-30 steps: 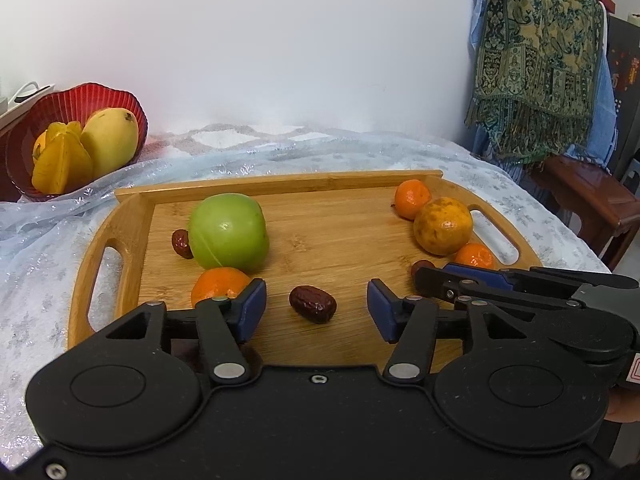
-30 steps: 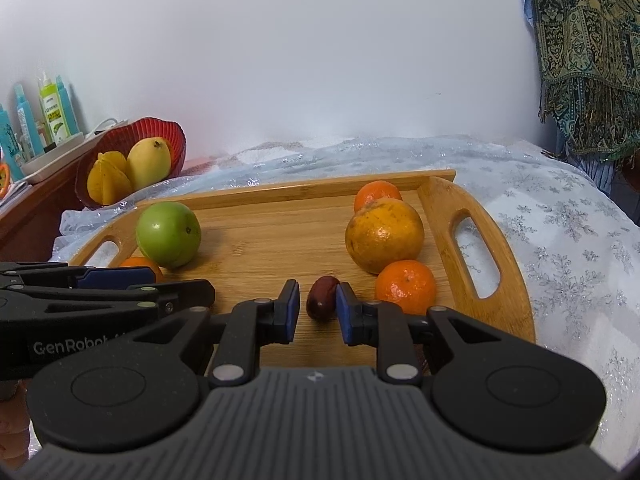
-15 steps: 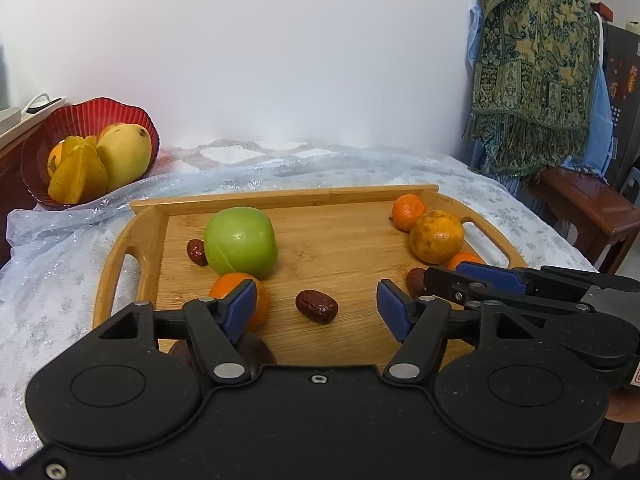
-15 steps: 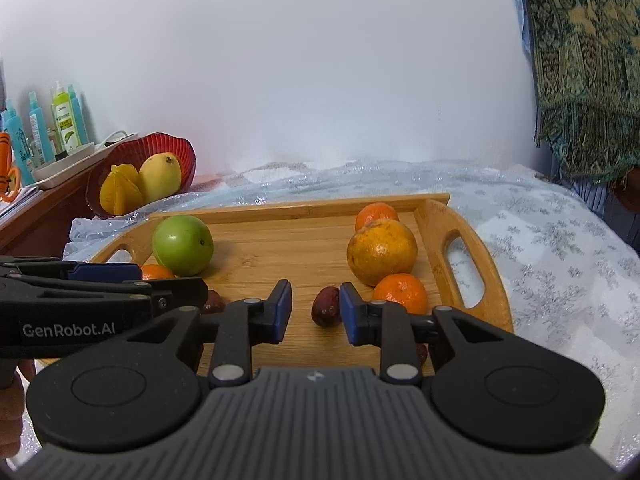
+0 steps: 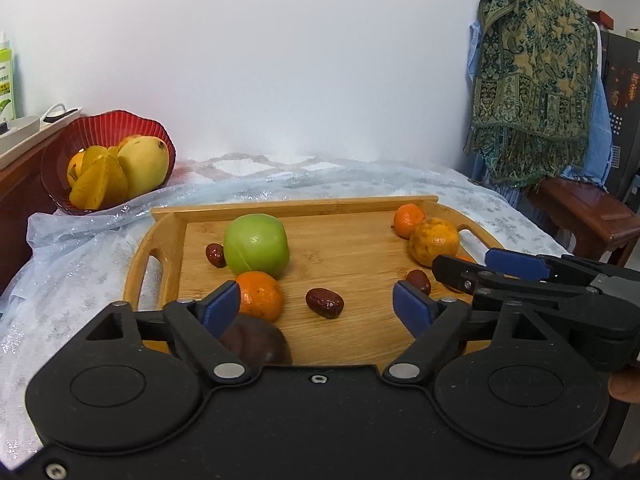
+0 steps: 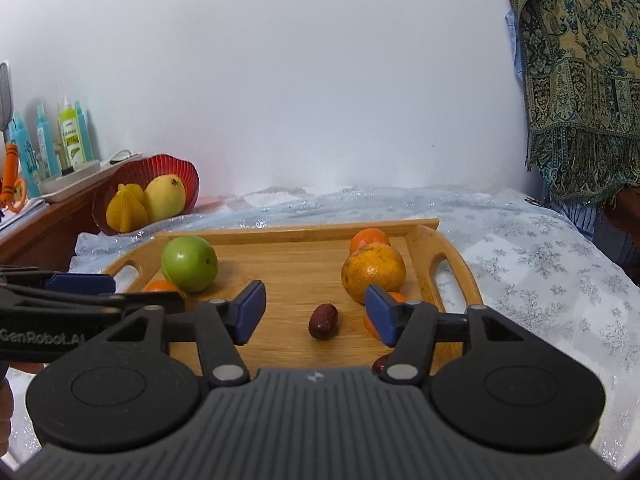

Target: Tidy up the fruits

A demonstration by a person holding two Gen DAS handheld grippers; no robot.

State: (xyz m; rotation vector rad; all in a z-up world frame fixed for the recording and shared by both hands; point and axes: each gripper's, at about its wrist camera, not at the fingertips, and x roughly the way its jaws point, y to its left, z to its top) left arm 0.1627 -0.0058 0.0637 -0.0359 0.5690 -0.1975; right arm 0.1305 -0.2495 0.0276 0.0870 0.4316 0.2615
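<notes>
1. The tray (image 5: 168, 236) lies on a cloth-covered bed (image 5: 80, 264).
2. The left claw (image 5: 316, 306) is opening, gripping nothing; a date (image 5: 325, 302) lies on the tray between its pads, untouched.
3. The right claw (image 6: 314, 312) is opening too, empty (another date (image 6: 323, 321) sits on the tray between its pads).
4. On the tray's left: a green apple (image 5: 256, 244), touching a tangerine (image 5: 260, 295).
5. On the tray's right: an orange (image 5: 434, 241).
6. Beyond the tray's left end, a red bowl (image 5: 76, 140) holds a mango (image 5: 143, 166).
</notes>
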